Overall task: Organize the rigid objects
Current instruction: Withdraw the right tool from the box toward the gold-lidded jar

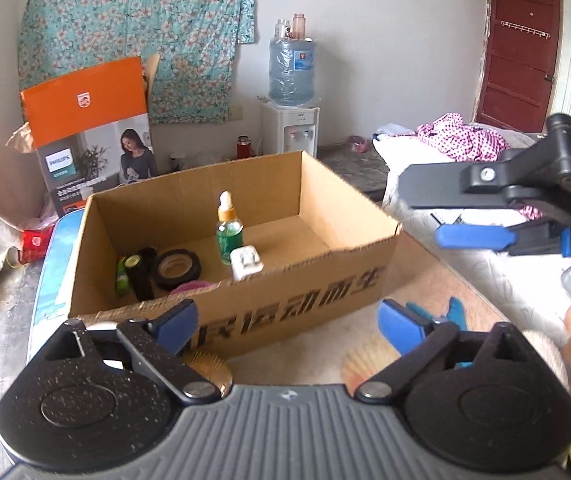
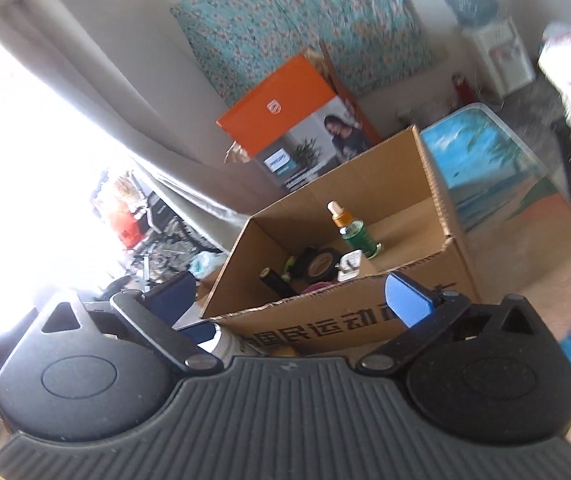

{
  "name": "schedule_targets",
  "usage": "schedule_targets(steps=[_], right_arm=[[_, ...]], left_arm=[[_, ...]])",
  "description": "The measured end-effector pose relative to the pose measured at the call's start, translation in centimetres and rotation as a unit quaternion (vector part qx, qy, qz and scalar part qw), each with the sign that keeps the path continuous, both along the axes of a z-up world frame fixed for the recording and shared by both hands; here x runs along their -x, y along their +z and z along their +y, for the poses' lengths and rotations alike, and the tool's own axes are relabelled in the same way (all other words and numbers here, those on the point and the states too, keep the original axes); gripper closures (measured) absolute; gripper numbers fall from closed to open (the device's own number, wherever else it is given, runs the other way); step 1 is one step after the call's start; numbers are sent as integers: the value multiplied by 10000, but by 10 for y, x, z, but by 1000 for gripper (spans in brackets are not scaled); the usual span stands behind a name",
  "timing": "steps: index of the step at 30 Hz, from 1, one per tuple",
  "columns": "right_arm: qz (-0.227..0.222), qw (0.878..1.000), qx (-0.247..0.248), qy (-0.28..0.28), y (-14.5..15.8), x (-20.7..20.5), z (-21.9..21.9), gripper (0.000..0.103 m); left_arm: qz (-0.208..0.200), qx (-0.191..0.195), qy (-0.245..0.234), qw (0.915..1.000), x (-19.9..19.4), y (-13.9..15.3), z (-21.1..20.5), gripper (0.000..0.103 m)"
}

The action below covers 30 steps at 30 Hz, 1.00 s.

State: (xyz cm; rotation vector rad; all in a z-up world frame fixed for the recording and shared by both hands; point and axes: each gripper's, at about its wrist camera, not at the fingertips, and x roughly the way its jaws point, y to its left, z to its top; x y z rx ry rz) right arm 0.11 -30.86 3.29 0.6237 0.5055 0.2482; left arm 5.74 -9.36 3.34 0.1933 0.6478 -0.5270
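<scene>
Cardboard box (image 1: 245, 280), open-topped, on table: holds green dropper bottle (image 1: 229, 232) upright, white plug adapter (image 1: 246, 263) just beside it, black tape roll (image 1: 177, 269), black cylinder (image 1: 141, 274), pink item at near wall, partly hidden.
Left gripper (image 1: 287, 316): jaws wide, empty, just before box's near wall.
Right gripper (image 2: 289, 296): jaws wide, empty, tilted.
Behind box: orange Philips carton (image 1: 85, 128), water dispenser (image 1: 291, 120).
Beside box: blue object (image 1: 451, 312), possibly a clip.
</scene>
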Motion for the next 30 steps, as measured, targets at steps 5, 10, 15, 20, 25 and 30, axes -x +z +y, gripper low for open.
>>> schedule_targets(steps=[5, 10, 15, 20, 25, 30], right_arm=[[35, 9953, 942, -227, 1, 25, 18, 1], [99, 9755, 2107, -625, 1, 38, 44, 1], [7, 9544, 2800, -1037, -2, 46, 56, 1], [-113, 9410, 3179, -1151, 0, 49, 56, 1], [-180, 9353, 3301, -1261, 4, 51, 57, 1], [-157, 9423, 3202, -963, 8, 51, 56, 1]], left_arm=[[-71, 156, 96, 9998, 18, -14, 18, 4], [68, 496, 92, 9987, 28, -24, 31, 0], [-23, 439, 156, 9989, 35, -29, 31, 0], [-109, 390, 186, 9990, 39, -33, 31, 0], [-256, 305, 264, 9989, 44, -38, 28, 0], [-96, 429, 188, 9989, 43, -45, 28, 0]])
